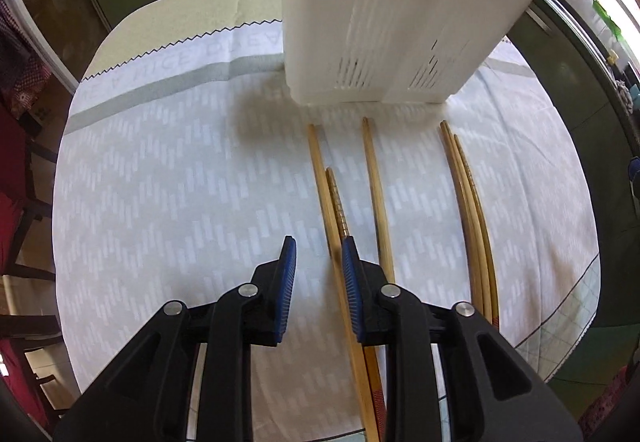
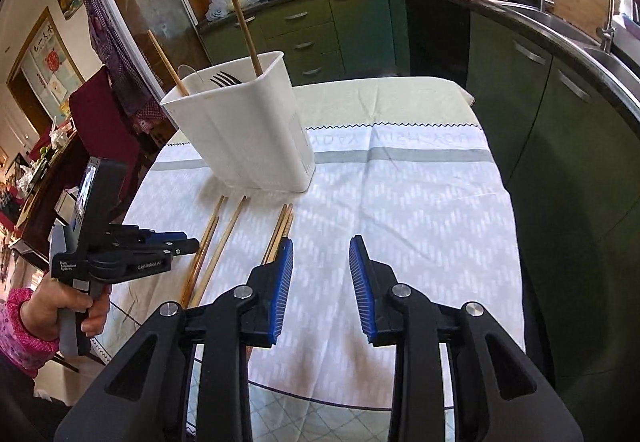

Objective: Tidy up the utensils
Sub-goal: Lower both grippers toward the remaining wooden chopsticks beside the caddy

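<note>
From my left wrist view, the left gripper (image 1: 318,256) hangs over the patterned tablecloth (image 1: 168,177) with its blue pads spread a little and nothing between them. A chopstick pair (image 1: 326,201) runs from 12 o'clock down past the right-hand pad (image 1: 352,282); I cannot tell whether it touches. A single chopstick (image 1: 374,181) lies just beside it at 1 o'clock, and a bundle of chopsticks (image 1: 466,185) at 2 o'clock. The white utensil holder (image 1: 384,13) stands at 12 o'clock.

From my right wrist view, the right gripper (image 2: 321,256) has its pads apart and empty over bare cloth. The holder sits at 11 o'clock, holding two upright chopsticks (image 2: 248,37) and a fork (image 2: 224,79). A hand (image 2: 60,308) at 9 o'clock grips the other tool.
</note>
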Motion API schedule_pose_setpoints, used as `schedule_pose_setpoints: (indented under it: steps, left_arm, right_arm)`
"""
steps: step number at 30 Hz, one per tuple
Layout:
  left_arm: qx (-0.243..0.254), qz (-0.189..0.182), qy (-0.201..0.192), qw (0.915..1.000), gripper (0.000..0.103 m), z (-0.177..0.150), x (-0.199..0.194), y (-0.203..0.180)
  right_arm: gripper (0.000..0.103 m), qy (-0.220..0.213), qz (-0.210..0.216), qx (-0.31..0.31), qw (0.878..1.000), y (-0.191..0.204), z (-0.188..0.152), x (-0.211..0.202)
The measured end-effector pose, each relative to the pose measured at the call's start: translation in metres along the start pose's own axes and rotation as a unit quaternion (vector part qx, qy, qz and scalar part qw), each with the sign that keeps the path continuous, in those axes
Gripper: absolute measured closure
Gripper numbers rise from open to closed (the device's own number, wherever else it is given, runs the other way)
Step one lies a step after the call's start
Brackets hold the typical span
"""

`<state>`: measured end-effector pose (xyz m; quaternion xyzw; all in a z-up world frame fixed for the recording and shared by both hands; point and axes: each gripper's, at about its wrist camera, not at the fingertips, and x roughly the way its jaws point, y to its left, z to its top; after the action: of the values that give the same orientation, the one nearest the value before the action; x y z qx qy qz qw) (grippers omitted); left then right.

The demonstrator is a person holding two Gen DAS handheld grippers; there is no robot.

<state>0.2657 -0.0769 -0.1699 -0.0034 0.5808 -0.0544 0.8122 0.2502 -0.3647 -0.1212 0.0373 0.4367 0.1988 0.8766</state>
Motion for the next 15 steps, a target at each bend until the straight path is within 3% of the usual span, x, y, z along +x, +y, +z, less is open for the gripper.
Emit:
schedule_pose_setpoints:
  steps: [7,11,15]
  left_arm:
    - [0.003,0.006,0.01,0.9999,0.083,0.003,0.01,-0.009]
    - [0.019,0.022,0.007,0.9996,0.087,0.004,0.015,-0.017]
    - [0.023,0.021,0.006,0.9995,0.09,0.002,0.015,-0.016]
  right_arm:
    - [0.068,0.023,0.01,-0.012,1.0,0.018,0.001,0.016]
    - [0.068,0.073,-0.001,-0.04,0.997,0.041,-0.007,0.051]
    - [0.077,0.112,-0.021,-0.054,0.992,0.054,-0.018,0.086]
